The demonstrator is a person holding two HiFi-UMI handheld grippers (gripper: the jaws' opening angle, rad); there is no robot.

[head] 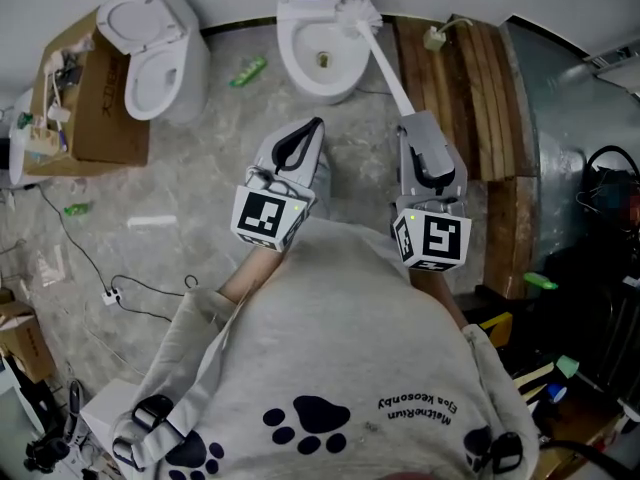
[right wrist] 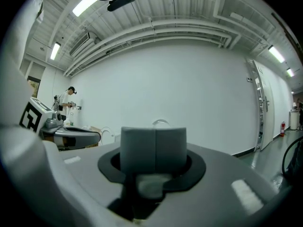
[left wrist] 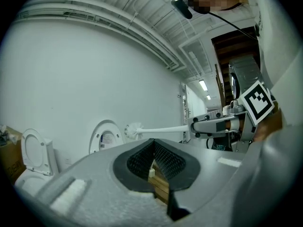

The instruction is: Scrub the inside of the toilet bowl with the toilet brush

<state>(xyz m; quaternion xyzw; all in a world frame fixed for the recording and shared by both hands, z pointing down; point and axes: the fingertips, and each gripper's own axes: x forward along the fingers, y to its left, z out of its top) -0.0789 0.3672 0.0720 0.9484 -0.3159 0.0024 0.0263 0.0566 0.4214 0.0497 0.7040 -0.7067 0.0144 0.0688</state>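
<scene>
Mottled grey floor (head: 220, 148), white wall (left wrist: 85, 79), wooden planks (head: 480, 98)

A second toilet (head: 152, 60) stands left of the toilet bowl (head: 318, 63), with a cardboard box (head: 100, 113) further left. The toilet brush (head: 385, 68) reaches over the bowl's right rim.

The toilet bowl (head: 303, 60) is white, oval and open, and it shows at the far middle of the head view, with a small dark drain hole at its bottom. The toilet brush (head: 385, 68) is also white, with a long straight handle. Its round bristle head (head: 357, 12) lies at the far right edge of the rim, above the bowl. The handle slants back from there, and its near end is clamped in the jaws of the right gripper (head: 412, 120).
</scene>
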